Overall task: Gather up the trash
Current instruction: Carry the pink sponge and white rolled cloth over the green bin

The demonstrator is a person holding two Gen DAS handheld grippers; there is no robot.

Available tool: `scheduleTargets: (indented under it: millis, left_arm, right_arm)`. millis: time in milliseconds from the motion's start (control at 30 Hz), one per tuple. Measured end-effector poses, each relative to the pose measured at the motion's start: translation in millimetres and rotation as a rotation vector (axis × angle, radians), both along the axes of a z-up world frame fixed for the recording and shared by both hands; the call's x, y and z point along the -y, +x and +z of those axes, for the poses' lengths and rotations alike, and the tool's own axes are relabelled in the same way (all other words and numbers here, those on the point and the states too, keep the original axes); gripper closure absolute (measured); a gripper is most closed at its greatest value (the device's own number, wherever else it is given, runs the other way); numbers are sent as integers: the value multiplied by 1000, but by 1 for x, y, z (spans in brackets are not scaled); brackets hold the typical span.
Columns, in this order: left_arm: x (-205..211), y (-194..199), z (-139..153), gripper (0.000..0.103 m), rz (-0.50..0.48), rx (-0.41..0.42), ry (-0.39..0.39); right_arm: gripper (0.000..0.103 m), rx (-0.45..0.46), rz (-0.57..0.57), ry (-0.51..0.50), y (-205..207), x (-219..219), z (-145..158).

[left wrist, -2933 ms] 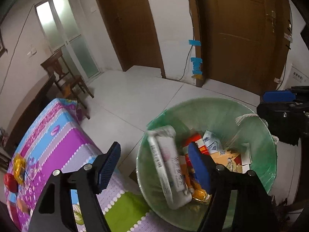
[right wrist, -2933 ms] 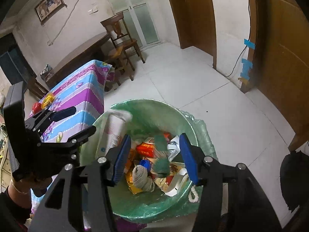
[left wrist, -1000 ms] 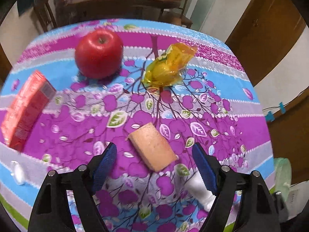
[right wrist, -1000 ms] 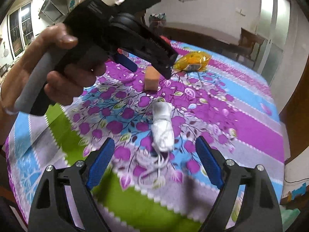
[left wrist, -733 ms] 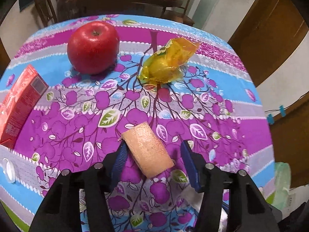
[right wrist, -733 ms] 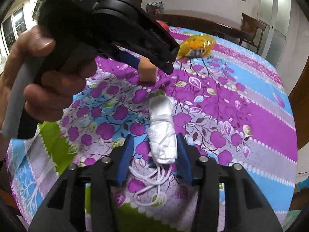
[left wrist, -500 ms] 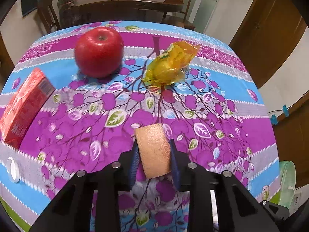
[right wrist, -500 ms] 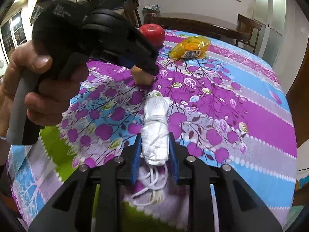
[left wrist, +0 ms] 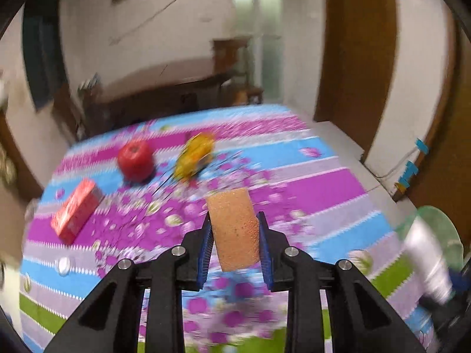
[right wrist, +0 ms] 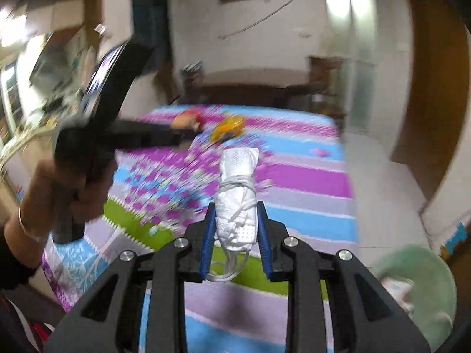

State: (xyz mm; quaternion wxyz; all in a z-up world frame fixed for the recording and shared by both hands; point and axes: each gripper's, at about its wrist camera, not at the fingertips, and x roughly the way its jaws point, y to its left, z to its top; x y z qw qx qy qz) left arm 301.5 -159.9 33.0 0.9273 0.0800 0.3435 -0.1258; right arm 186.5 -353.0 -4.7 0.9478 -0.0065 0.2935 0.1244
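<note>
Sponge: an orange-brown sponge (left wrist: 235,229) was clamped between the pads of the left tongs (left wrist: 235,245), lifted clear of the tablecloth (left wrist: 318,188); its long axis ran forward along the fingers, sticking out past the tips.
Left tongs: closed on the sponge, both blue pads pressed to its sides.
White bundle: a rolled white mask wound in its own cord (right wrist: 238,200) sat in the right tongs (right wrist: 235,235), long axis also forward along the fingers, a loop of cord hanging below.
Right tongs: closed on the bundle.
Bin direction: the green-lined bin (right wrist: 424,288) lay low and to the right of both tongs, off the table's edge; in the left wrist view it showed only as a green rim (left wrist: 435,229) at the far right.
Nearer hand: judged the right one, since the bin loomed larger in its view.
Bin contents: pale packets showed inside; too blurred to name.
Likely next move: swing both loads right and down over the bin's mouth.
Left on the table: a red apple (left wrist: 136,160), a yellow wrapped snack (left wrist: 195,154), a red carton (left wrist: 77,210) and a small white cap (left wrist: 64,263).
Person: a hand (right wrist: 85,194) held the left tongs' grip.
</note>
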Motion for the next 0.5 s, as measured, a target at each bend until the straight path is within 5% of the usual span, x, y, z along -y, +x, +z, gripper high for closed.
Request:
scheduleTargets:
  millis: [200, 500]
  left_arm:
    - [83, -47, 24, 74, -155, 96, 28]
    - [198, -104, 37, 74, -325, 178, 80]
  right_arm:
    - [78, 75, -196, 4, -44, 62, 38]
    - [78, 70, -412, -32, -77, 128, 54]
